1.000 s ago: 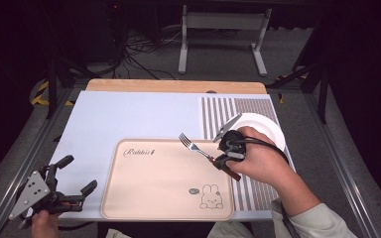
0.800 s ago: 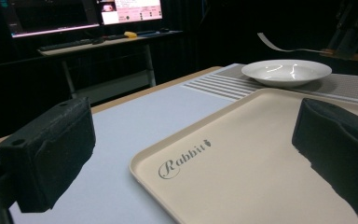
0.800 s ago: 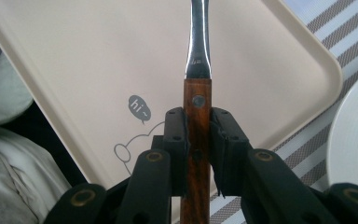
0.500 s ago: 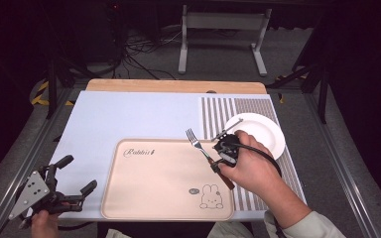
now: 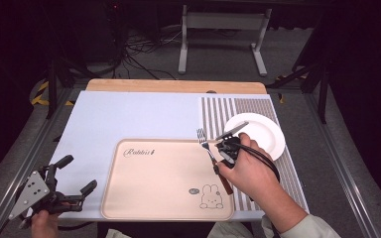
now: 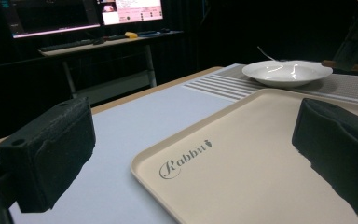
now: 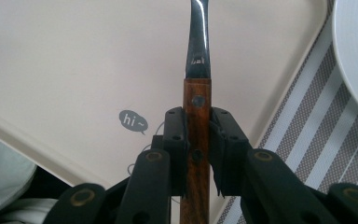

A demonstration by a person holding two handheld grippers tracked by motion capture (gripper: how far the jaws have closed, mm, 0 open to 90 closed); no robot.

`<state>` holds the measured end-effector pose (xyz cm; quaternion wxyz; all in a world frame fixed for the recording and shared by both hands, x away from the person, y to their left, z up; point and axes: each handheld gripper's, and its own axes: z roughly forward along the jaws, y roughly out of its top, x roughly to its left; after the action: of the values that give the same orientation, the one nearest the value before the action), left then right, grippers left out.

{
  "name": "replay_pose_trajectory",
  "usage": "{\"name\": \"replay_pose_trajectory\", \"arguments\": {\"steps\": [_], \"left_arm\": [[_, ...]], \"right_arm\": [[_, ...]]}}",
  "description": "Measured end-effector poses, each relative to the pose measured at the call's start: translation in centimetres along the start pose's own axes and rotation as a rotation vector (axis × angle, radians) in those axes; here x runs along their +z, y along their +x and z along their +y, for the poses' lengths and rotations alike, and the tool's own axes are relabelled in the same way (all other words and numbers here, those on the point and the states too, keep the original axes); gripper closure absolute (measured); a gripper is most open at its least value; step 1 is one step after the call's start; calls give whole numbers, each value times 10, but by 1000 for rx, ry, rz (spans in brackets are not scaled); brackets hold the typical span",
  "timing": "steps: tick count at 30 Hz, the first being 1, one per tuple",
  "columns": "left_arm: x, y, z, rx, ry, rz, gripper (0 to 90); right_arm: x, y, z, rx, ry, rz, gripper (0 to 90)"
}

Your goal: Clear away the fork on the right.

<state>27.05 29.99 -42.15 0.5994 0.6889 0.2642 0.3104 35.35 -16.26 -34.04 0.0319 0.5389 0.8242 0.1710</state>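
The fork is being held by its wooden handle in the closed right gripper at centre-right, tines pointing to the upper left, plate just right; left gripper is being kept wide, lower left.

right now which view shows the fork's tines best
The high view: the fork shows whole there, tines past the tray's far edge, beside the white plate. The right gripper view shows its wooden handle clamped and the neck, tines cut off.

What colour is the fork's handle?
Brown wood, on the fork clamped in the right gripper; clearest in the right gripper view.
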Motion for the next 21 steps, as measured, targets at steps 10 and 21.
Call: {"name": "replay_pose_trajectory", "arguments": {"steps": [10, 21], "left_arm": [[0, 0, 0, -3, 1, 0, 2], [0, 0, -1, -5, 5, -1, 2]], "right_arm": [[8, -1, -2, 90, 38, -26, 781], [22, -3, -2, 119, 66, -13, 780]]}}
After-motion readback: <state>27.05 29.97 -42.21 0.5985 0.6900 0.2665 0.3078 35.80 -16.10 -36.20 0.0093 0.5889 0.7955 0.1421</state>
